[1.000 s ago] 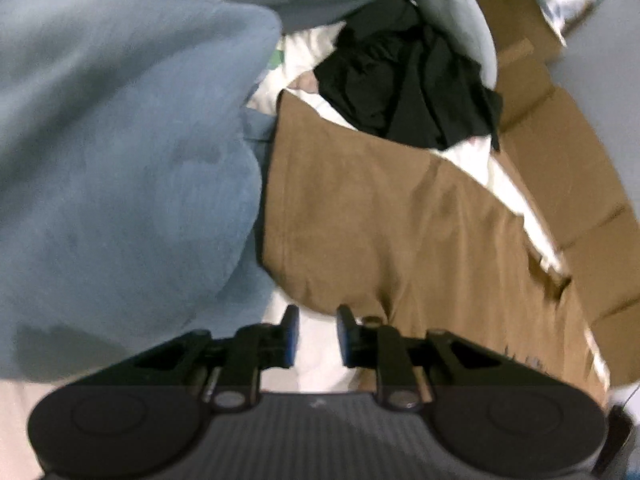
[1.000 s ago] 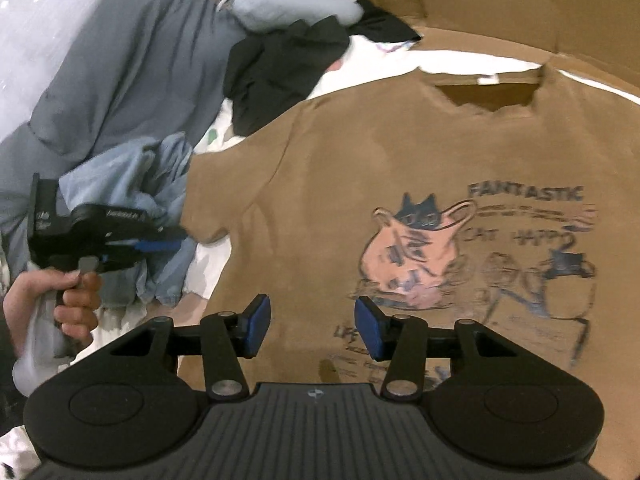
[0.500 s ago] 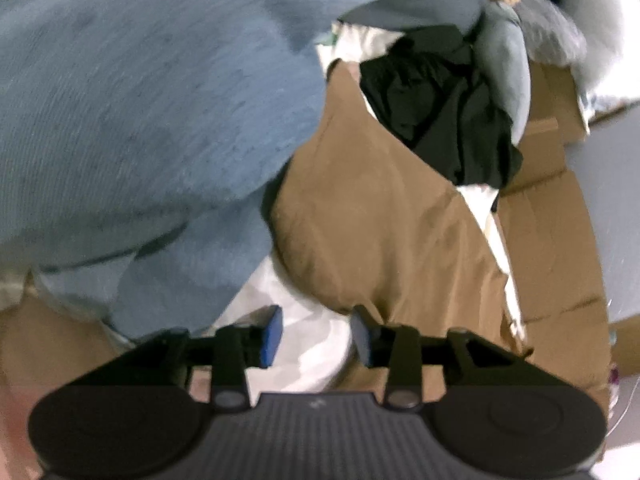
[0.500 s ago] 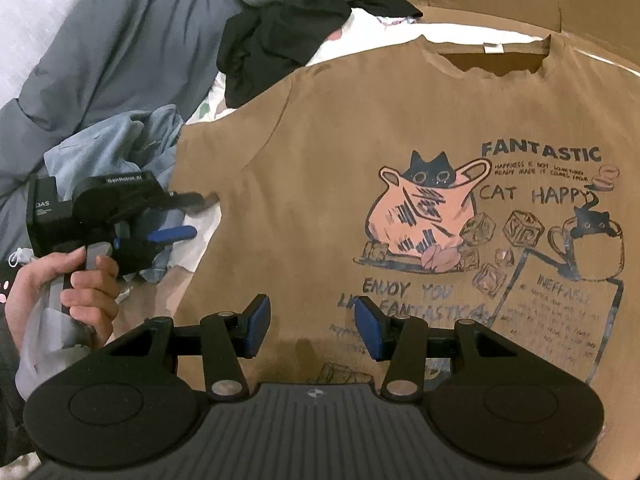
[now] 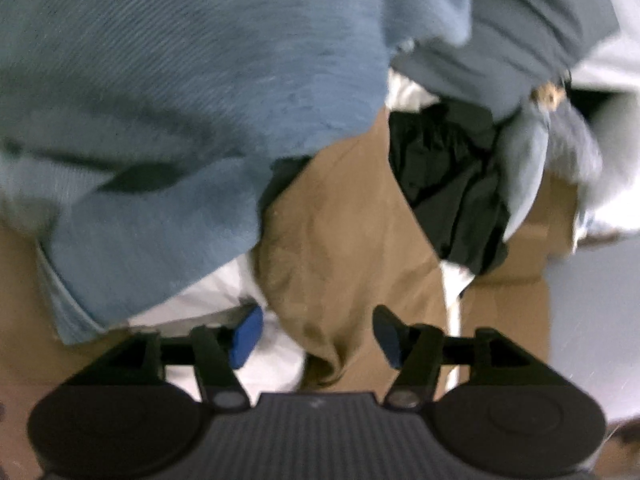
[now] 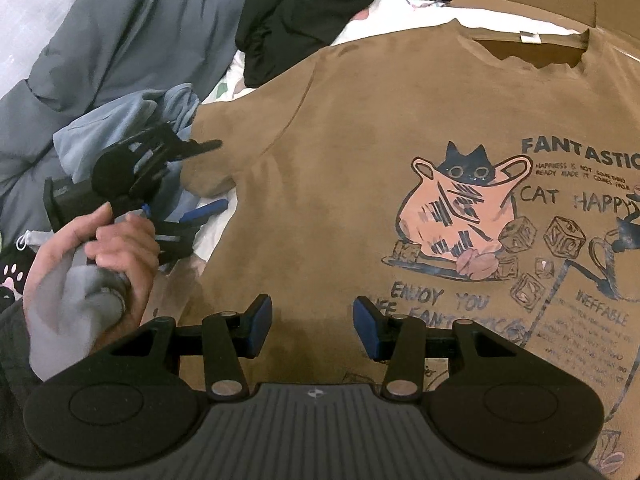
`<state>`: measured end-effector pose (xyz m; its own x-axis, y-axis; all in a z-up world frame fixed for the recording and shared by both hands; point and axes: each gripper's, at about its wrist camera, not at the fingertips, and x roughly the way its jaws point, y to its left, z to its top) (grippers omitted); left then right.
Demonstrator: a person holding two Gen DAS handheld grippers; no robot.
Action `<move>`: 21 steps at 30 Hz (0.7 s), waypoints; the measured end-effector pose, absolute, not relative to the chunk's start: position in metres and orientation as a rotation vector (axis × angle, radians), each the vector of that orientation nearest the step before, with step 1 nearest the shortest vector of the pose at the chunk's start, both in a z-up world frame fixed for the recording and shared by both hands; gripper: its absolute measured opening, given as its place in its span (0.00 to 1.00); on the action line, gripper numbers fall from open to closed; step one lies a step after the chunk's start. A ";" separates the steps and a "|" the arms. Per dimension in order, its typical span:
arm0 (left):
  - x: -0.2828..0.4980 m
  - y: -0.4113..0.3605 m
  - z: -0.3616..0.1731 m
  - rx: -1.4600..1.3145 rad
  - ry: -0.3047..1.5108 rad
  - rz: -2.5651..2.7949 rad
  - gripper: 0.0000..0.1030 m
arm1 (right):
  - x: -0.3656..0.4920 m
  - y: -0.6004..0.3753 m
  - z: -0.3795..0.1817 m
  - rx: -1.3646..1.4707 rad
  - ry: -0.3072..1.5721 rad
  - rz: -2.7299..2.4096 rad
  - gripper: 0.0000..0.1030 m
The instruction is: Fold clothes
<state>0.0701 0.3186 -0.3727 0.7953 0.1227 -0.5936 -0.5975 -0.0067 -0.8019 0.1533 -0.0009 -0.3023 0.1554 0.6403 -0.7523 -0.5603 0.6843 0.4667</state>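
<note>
Both tongs apart, left tongs astride brown T-shirt sleeve, right tongs above hem.

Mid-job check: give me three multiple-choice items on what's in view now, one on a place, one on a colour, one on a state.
1. Where is the left gripper?
A. At the T-shirt's sleeve
B. At its collar
C. On the cat print

2. What colour is the T-shirt?
A. White
B. Brown
C. Black

3. How are the right gripper fingers?
A. Shut on the shirt
B. Shut on nothing
C. Open, holding nothing

Key: 1 A, its fingers straddle the sleeve edge; 2 B, brown cloth with a cat print; 3 C, a clear gap shows shirt between the blue pads.
</note>
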 end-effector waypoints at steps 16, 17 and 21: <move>0.060 0.323 -0.379 -1.629 0.302 0.633 0.19 | 0.158 -0.001 -0.308 0.096 1.137 0.827 0.51; 0.058 0.324 -0.376 -1.611 0.303 0.636 0.19 | 0.159 0.000 -0.309 0.096 1.136 0.828 0.51; 0.054 0.332 -0.363 -1.550 0.292 0.645 0.19 | 0.163 0.007 -0.310 0.095 1.134 0.833 0.51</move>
<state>0.0540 0.3317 -0.3629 0.8046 0.1985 -0.5597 -0.5515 -0.0999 -0.8282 0.1632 0.0067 -0.3103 0.1635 0.6284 -0.7605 -0.5371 0.7033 0.4657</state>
